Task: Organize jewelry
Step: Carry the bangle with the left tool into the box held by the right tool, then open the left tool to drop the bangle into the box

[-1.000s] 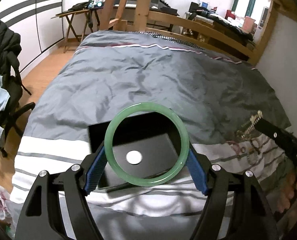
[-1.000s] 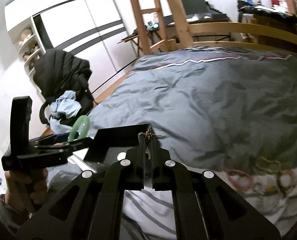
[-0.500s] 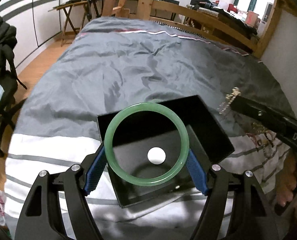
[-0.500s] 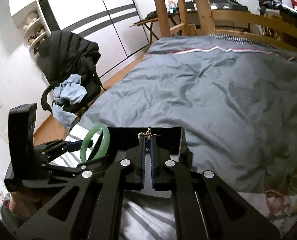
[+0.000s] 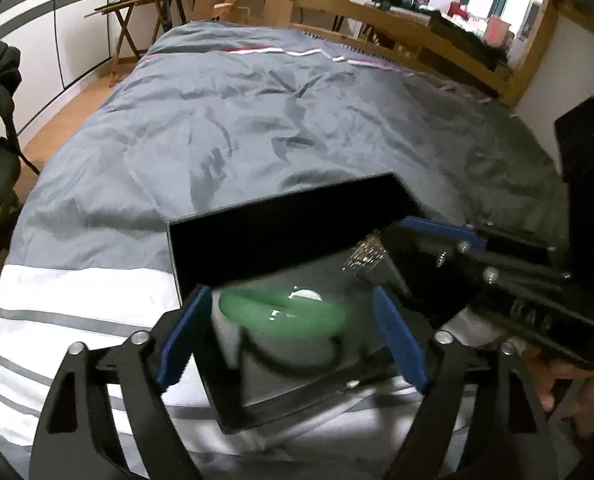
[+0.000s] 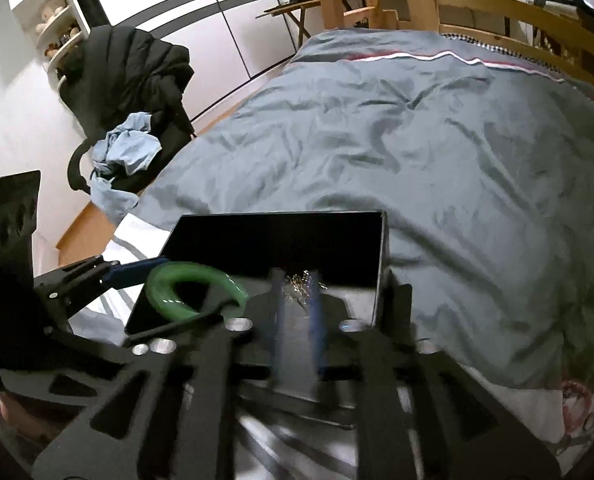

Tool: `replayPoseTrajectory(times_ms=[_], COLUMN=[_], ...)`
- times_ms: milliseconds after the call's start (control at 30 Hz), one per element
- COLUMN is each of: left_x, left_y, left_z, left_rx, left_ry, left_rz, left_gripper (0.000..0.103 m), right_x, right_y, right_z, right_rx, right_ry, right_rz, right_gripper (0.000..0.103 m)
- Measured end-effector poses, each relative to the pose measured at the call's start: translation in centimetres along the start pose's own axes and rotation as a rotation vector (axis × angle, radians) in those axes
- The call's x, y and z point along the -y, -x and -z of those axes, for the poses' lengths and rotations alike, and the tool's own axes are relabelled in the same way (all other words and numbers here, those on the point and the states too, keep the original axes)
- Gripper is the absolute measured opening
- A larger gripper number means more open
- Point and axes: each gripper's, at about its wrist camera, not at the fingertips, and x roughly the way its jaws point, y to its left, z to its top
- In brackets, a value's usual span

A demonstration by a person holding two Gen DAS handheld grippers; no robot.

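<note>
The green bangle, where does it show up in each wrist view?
Left wrist view: the green bangle is blurred at lower centre, between the left gripper's blue fingers, over the black box.
Right wrist view: lower left, at the box's left end.
Shared landmark: the black box.

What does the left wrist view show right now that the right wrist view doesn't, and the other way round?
Only the left wrist view: the left gripper head-on, jaws just widened, its blue pads clear of the blurred green bangle dropping into the black box.

Only the right wrist view: the right gripper from behind, jaws just opening, and a chair piled with clothes.

Both: bangle, box, silvery chain, grey duvet.
</note>
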Motion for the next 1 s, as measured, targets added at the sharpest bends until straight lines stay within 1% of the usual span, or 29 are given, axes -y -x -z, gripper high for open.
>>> replayPoseTrajectory(times_ms=[33, 67, 100, 133, 167, 233, 333, 467, 633, 800, 1000], left_x=[0.0, 0.0, -0.1, 0.0, 0.0, 0.3, 0.9, 2.5, 5.1, 7.9, 12.6], left_y=[0.1, 0.3, 0.6, 0.9, 1.3, 2.3, 3.9, 5.7, 7.4, 8.5, 8.9], left_z=[0.1, 0.1, 0.1, 0.2, 0.2, 0.1, -0.1, -0.4, -0.3, 0.0, 0.6], left_rx=[0.001, 0.001, 0.004, 0.009, 0.016, 0.030, 0.052, 0.076, 0.088, 0.089, 0.091], left_ry=[0.006, 0.015, 0.022, 0.022, 0.021, 0.018, 0.014, 0.002, -0.014, -0.016, -0.060], left_rz=[0.012, 0.020, 0.009, 0.001, -0.002, -0.022, -0.027, -0.033, -0.039, 0.002, 0.048], left_gripper=[0.084, 0.084, 0.086, 0.086, 0.086, 0.087, 0.090, 0.093, 0.096, 0.096, 0.096], right_x=[0.0, -0.1, -0.4, -0.7, -1.0, -1.0, -0.7, 0.3, 1.6, 2.9, 5.5], right_y=[0.4, 0.6, 1.1, 1.8, 2.3, 3.6, 5.9, 8.8, 12.4, 16.1, 20.1], right_z=[0.0, -0.1, -0.1, -0.2, -0.3, -0.6, -0.8, -0.7, 0.1, 1.3, 3.4], right_rx=[0.011, 0.026, 0.047, 0.076, 0.091, 0.110, 0.142, 0.165, 0.170, 0.182, 0.200], right_ry=[-0.012, -0.013, -0.015, -0.007, -0.001, -0.015, -0.030, -0.054, -0.079, -0.088, -0.108], right_rz=[-0.014, -0.041, -0.051, -0.017, -0.002, -0.013, 0.002, 0.037, 0.076, 0.115, 0.159], right_gripper=[0.077, 0.084, 0.090, 0.090, 0.090, 0.090, 0.090, 0.092, 0.092, 0.093, 0.093])
